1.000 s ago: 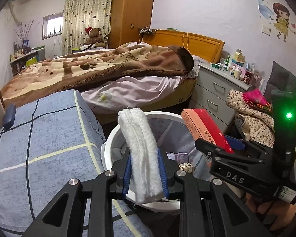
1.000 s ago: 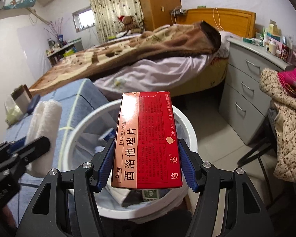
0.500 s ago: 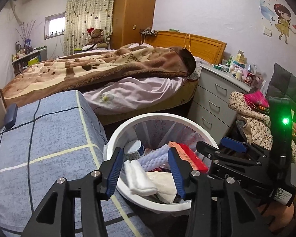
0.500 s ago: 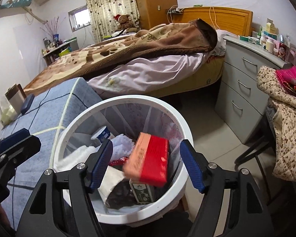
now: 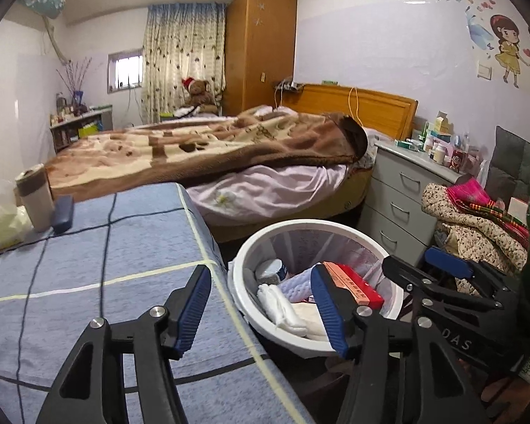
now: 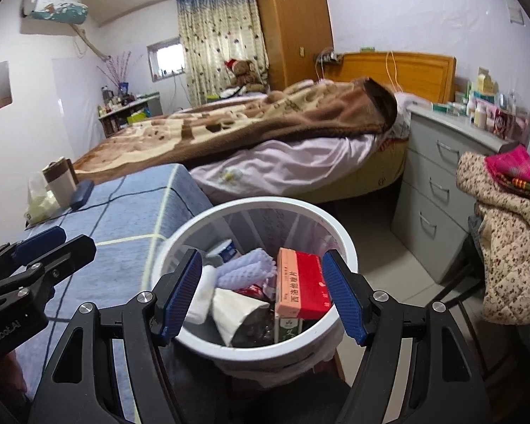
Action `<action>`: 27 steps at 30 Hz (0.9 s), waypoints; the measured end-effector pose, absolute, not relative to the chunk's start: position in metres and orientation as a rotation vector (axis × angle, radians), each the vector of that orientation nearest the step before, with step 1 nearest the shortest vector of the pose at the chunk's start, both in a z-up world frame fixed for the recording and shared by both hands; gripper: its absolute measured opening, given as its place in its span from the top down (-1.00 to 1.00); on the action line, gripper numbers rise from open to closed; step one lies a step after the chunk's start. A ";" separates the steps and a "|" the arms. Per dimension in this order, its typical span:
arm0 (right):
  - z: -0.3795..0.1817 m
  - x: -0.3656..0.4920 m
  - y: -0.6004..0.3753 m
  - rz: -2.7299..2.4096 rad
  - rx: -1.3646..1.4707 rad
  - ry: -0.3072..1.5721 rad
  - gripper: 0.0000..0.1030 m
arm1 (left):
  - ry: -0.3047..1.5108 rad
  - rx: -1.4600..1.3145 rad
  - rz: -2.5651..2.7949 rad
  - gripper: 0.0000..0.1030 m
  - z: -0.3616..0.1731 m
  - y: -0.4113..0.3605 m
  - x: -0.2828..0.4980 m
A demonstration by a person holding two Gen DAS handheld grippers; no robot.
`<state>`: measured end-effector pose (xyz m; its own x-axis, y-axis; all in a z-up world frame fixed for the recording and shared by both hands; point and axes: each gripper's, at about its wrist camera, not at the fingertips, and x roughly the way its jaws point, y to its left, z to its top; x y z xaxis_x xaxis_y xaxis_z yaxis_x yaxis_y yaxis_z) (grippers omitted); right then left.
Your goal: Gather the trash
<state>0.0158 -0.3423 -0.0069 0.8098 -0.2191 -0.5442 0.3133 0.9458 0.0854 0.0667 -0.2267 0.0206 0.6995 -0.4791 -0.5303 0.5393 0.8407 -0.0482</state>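
The left gripper (image 5: 261, 305) stood open with nothing between its blue pads; its jaws had just been widening. The right gripper (image 6: 261, 295) was open too, also freshly widened, and gripped nothing. Both hung above and just before the white bin (image 6: 339, 233), which stood on the floor tight against the blue checked cover (image 5: 106, 247).

The trash lay in the bin. The red box (image 6: 304, 284) stood on end against the bin's right side, and the white roll (image 5: 281, 305) lay near the left wall. Beside them were a knobbly lilac sponge (image 6: 245, 268) and a small tin (image 5: 270, 270).

In the left view the gripper's right finger covered part of the box, and the bin's near rim was cut off behind it. The dark contents at the bin's bottom were hard to make out.

Only the right view showed a folded white paper (image 6: 235, 312) and a green-lettered carton under the box. Only the left view showed the wall stickers (image 5: 505, 49). Each view caught the other gripper at its edge.
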 end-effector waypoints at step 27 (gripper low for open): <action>0.003 -0.025 -0.320 -0.283 0.191 0.413 -0.40 | 0.499 0.090 -0.428 -0.25 0.027 -0.178 0.022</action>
<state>-0.0253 -0.3201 0.0035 0.8777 -0.2315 -0.4196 0.3086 0.9429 0.1253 0.0219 -0.1784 0.0266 0.7917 -0.3759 -0.4816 0.4194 0.9076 -0.0190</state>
